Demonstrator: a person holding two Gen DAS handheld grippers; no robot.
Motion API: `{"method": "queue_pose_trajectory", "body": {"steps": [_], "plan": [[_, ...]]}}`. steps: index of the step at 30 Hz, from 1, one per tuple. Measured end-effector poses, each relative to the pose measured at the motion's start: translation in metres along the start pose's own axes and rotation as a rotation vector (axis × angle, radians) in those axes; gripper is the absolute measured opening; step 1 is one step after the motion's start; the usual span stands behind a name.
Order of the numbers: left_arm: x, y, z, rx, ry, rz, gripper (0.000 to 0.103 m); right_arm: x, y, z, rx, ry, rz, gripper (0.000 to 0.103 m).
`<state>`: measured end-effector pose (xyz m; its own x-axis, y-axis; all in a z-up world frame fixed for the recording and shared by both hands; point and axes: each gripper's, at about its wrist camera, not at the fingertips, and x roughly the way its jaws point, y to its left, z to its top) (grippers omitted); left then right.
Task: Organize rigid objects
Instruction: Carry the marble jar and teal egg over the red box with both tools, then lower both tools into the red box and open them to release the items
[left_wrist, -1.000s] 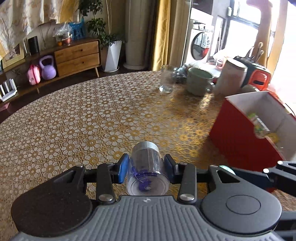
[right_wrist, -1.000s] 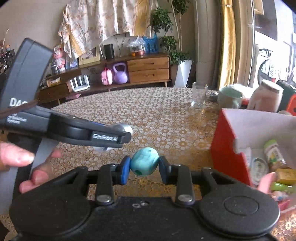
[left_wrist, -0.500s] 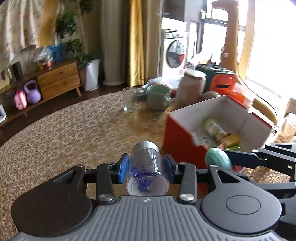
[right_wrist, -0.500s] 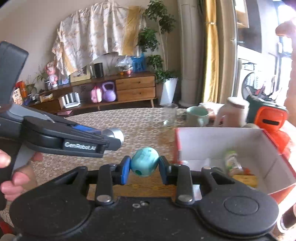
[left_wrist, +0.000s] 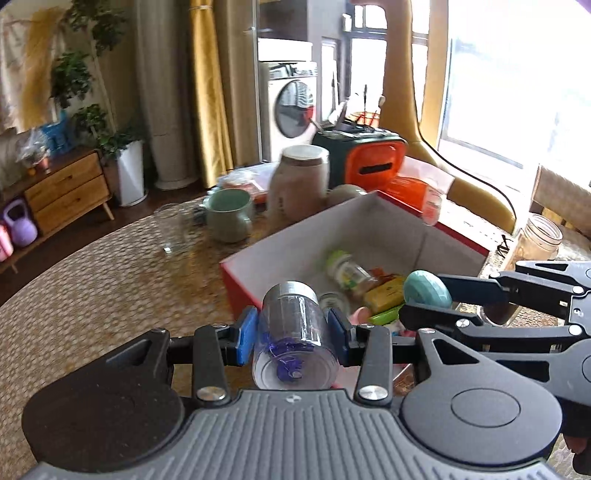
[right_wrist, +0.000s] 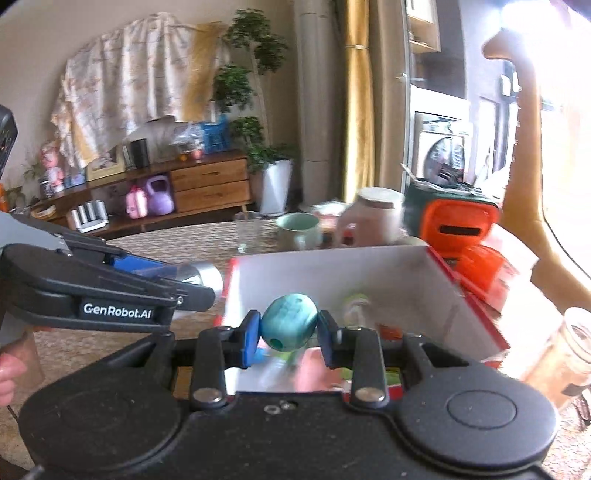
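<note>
White "GenRobot.AI" on left gripper (right_wrist: 192, 286)

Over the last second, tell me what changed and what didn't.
Both grippers swung from over the bare tablecloth to the red box: left gripper at its near edge, right gripper above its inside. Unchanged: the left grips the clear jar, the right the teal egg.

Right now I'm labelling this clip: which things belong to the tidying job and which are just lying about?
Part of the job:
- clear jar in the left tongs
- teal egg in the right tongs
- red box, with small items inside

Lying about:
- green mug
- drinking glass
- lidded canister
- orange appliance
</note>
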<state>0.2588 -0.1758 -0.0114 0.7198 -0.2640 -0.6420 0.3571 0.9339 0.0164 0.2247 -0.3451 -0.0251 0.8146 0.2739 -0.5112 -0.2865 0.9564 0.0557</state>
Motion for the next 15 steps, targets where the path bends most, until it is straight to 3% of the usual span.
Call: {"method": "queue_pose_trajectory", "body": {"steps": [7,15], "plan": [[0.038,-0.024,0.015,0.024,0.026,-0.029,0.041,0.017,-0.034,-0.001,-0.022,0.027,-0.088,0.032],[0.093,-0.032,0.034,0.02,0.09,-0.059,0.041,0.057,-0.055,-0.005,-0.049,0.13,-0.116,0.032]]}}
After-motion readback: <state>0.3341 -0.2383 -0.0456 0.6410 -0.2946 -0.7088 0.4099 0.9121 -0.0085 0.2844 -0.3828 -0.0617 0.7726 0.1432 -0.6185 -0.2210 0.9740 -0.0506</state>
